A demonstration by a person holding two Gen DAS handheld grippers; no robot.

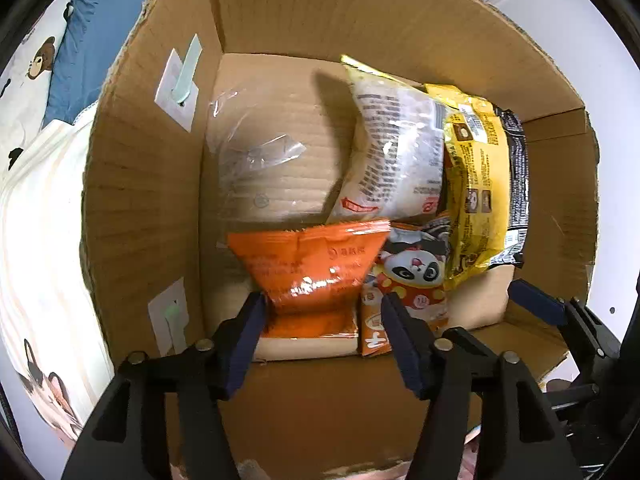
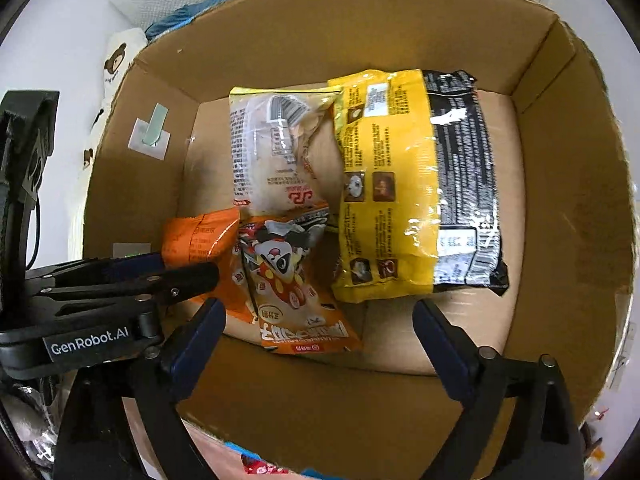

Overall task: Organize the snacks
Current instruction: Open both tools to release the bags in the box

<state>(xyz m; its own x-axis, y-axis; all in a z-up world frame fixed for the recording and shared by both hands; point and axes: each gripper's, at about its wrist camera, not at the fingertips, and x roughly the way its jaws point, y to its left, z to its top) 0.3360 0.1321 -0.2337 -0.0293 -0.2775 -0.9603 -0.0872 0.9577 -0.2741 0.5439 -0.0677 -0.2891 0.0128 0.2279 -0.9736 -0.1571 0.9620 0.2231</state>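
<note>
A cardboard box (image 1: 360,12) holds several snack bags. In the left wrist view my left gripper (image 1: 324,308) is open, its fingers on either side of the orange bag (image 1: 308,264) at the box's near left. Beside it lie the panda bag (image 1: 412,276), a white bag (image 1: 392,152) and a yellow-and-black bag (image 1: 480,184). In the right wrist view my right gripper (image 2: 320,312) is open and empty above the box's near wall (image 2: 320,392). There the panda bag (image 2: 296,280), orange bag (image 2: 200,240), white bag (image 2: 264,152) and yellow-and-black bag (image 2: 408,184) show, and the left gripper (image 2: 192,274) reaches in from the left.
Bedding with bear prints (image 1: 36,64) and a blue cover (image 1: 100,20) lies beyond the box's left wall. Taped labels (image 1: 180,88) stick to that wall. Clear plastic (image 1: 256,152) lies on the box floor. More packets (image 2: 260,468) peek out below the box.
</note>
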